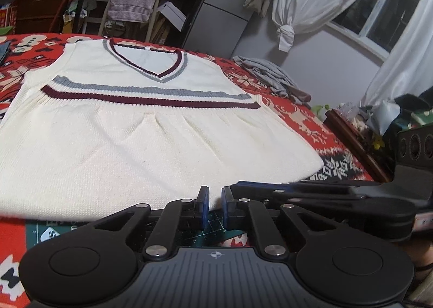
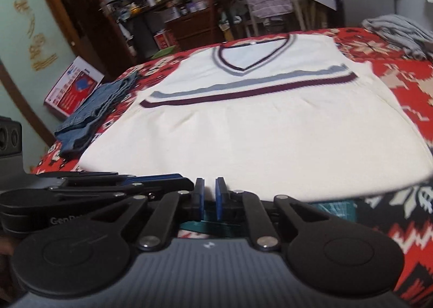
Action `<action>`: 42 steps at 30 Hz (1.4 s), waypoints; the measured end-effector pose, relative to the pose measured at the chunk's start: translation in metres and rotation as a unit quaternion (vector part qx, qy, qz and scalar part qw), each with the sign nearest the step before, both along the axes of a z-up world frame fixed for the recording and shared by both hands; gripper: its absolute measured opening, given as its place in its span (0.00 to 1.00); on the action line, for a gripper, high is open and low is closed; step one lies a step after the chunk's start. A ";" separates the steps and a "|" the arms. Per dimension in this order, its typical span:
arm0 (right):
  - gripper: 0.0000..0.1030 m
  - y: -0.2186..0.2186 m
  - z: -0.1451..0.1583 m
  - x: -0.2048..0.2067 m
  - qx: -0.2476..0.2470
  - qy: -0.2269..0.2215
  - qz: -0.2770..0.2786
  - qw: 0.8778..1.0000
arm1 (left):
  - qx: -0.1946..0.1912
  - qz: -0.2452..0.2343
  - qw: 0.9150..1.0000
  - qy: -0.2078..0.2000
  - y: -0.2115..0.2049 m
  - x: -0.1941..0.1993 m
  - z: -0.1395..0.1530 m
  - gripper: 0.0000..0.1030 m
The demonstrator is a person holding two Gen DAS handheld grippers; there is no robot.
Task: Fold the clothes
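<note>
Both grippers sit low at the vest's hem, side by side: the left gripper (image 1: 215, 199) and the right gripper (image 2: 209, 197) each show a narrow gap between blue pads, with nothing clearly pinched, though the hem's edge may just reach between them; the view is too tight to say. The vest (image 1: 151, 129) lies flat, front up, on the red patterned cloth (image 1: 305, 118), collar away from the cameras. From here a one-layer pinch would drag the top knit and leave the fold crooked; uneven lifts would skew it. No containers are in play; jeans (image 2: 92, 115) and a grey garment (image 1: 273, 77) lie beside the vest.
</note>
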State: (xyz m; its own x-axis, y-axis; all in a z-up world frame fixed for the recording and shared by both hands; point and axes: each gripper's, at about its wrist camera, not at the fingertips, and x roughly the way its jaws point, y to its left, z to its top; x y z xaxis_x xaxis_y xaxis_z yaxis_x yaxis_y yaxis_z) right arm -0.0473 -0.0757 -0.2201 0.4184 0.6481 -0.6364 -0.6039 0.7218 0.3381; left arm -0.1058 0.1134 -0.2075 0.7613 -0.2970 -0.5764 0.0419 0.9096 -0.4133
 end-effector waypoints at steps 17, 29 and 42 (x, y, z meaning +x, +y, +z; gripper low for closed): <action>0.06 -0.037 -0.008 0.024 0.041 0.033 -0.052 0.997 | -0.045 0.131 0.990 0.030 0.051 -0.026 -0.005 0.08; 0.06 -0.040 -0.009 0.024 0.049 0.037 -0.061 0.996 | -0.098 0.325 0.939 0.051 0.117 -0.078 -0.008 0.04; 0.10 -0.019 0.002 0.026 0.042 0.020 -0.037 0.998 | -0.063 0.304 0.950 0.034 0.115 -0.067 0.001 0.04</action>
State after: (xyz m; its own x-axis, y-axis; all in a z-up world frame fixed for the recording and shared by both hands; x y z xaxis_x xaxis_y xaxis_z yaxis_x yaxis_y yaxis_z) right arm -0.0214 -0.0952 -0.2179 0.4429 0.6676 -0.5985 -0.5348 0.7325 0.4213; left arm -0.1727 0.2281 -0.2060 0.7770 0.1160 -0.6187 -0.5060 0.6996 -0.5044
